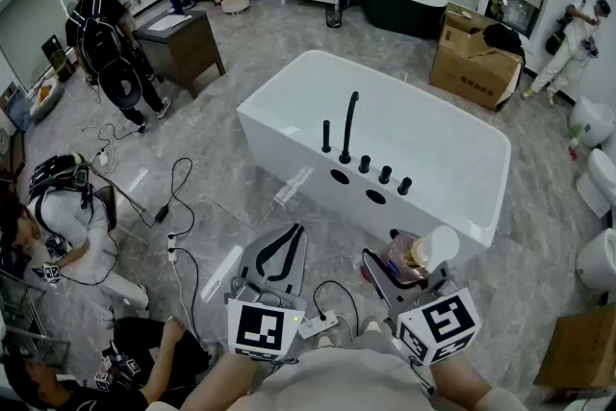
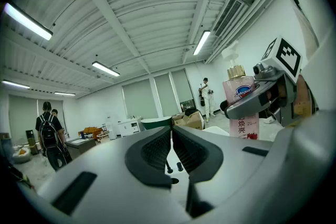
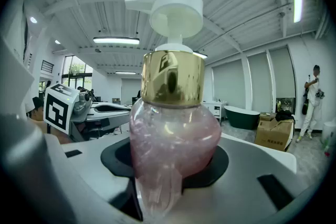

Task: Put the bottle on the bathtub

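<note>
Right gripper view: right gripper (image 3: pixel 169 162) clamping pink pump bottle (image 3: pixel 173 134) by body, long axis standing upright, pump head rising above jaws. Head view: bathtub (image 1: pixel 433 159) lying straight ahead of right gripper, tap-side ledge nearest, probably within short reach. Left gripper (image 1: pixel 279 250) hanging alongside, jaws pressing together, carrying nothing, sitting farther from ledge.

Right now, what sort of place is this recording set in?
Probably a bathroom-fixture showroom or a mock-up hall, not a home bathroom: a white freestanding bathtub and a dark bathtub stand out on the grey floor of one large room, with toilets at the right and cardboard boxes nearby.
</note>
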Demonstrator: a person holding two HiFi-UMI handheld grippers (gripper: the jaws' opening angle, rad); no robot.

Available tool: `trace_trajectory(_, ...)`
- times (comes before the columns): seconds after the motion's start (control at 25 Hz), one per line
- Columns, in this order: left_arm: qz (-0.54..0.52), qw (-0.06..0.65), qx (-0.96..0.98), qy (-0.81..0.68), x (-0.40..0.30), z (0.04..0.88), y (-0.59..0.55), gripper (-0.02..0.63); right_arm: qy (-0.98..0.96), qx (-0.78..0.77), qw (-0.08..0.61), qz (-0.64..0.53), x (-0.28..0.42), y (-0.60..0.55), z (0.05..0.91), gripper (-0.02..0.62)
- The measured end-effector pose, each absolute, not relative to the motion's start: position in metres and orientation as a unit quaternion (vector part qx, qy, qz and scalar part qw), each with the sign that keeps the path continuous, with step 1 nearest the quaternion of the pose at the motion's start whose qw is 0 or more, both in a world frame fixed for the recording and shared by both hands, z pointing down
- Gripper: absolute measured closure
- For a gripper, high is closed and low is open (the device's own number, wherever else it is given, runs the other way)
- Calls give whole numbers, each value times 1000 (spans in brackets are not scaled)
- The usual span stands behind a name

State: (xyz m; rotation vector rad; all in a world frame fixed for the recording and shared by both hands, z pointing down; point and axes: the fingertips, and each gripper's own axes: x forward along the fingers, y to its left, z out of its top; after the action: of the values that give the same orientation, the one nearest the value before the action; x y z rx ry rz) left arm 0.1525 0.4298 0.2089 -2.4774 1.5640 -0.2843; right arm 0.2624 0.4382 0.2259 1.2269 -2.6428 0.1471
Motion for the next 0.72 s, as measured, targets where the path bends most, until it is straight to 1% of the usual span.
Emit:
trace_trajectory(0.24, -95, 97, -842, 522, 137, 213, 434, 578, -901, 416, 109, 51, 247, 441, 226, 370)
trace_trajectory(0.4, -107, 110, -836, 526, 126, 214, 430, 578, -902, 414, 113, 56, 238, 433, 230, 370)
trace_trajectory(0.56, -130, 105, -832, 529, 115, 223, 415, 578, -903, 407, 121, 57, 228, 417, 230, 370)
trace_trajectory(0.72, -130, 110, -827, 535, 95, 227, 389, 578, -906, 404, 114, 58, 214, 387, 234, 370)
